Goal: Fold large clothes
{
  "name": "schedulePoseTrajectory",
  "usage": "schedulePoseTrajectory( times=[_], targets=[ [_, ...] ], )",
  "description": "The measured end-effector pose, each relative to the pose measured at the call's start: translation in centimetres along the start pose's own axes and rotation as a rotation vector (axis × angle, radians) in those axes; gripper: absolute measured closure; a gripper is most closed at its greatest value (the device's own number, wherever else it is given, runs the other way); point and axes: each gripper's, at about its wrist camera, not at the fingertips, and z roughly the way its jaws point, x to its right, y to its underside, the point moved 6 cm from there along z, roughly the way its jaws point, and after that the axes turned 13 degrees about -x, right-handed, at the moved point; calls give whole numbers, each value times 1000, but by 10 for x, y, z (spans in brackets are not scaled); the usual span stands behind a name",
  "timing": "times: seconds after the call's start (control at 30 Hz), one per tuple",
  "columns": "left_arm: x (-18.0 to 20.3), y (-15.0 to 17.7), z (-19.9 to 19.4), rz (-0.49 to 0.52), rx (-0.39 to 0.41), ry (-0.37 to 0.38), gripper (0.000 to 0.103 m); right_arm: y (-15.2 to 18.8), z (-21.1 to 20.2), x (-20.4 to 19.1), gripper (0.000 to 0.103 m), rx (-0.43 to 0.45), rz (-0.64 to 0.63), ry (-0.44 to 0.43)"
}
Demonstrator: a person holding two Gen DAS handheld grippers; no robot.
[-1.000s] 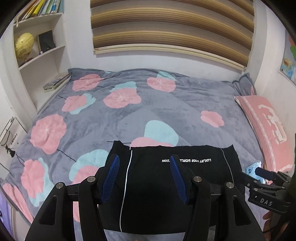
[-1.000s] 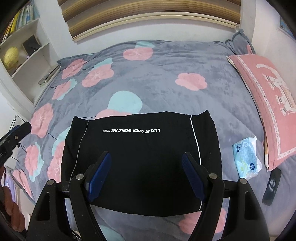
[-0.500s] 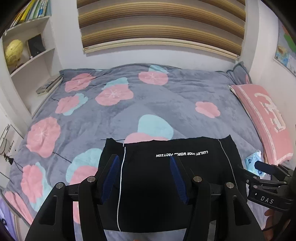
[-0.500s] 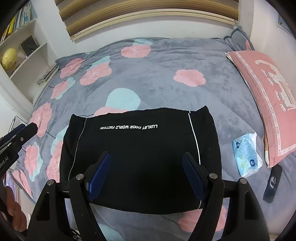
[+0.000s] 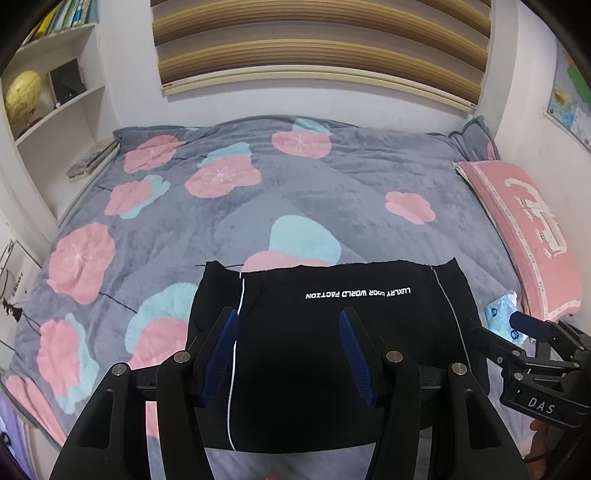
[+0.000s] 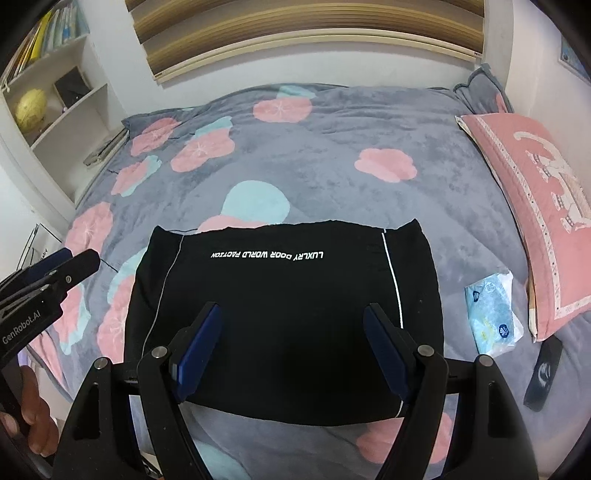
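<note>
On my far left, the white shelf point(image 5: 55, 110) is holding a yellow globe point(image 5: 22, 96), a small dark box point(image 5: 66, 85) and a row of books point(image 5: 70, 14) on top. I am looking down over a bed covered by a plush grey blanket point(image 5: 332, 192) printed with pink and teal flowers. My left tool point(image 5: 290, 350) is hovering wide apart, gripping nothing, its blue pads point(image 5: 221, 350) framing the folded black garment point(image 5: 332, 350). That garment is lying flat on the blanket's near part as a neat rectangle, with thin white piping down each side and white lettering reading upside down to me. My right tool point(image 6: 291, 347) is also spread wide and holding nothing, above the same garment. Further right, a crinkly blue tissue pack point(image 6: 493, 314) is lying just beside the garment, then a dark phone point(image 6: 543, 376), and a pink pillow point(image 6: 532, 206) along the wall.
</note>
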Motion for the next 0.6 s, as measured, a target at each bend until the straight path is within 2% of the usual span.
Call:
schedulePoseTrajectory(
  times=[0.43,0.6],
  targets=[
    [-7,7,6,12,-26,-1,45,10,10,4,22,-47,16,8],
    [-10,10,7,8,-29,-16,45,11,7,1,22,-38,-4,33]
  ],
)
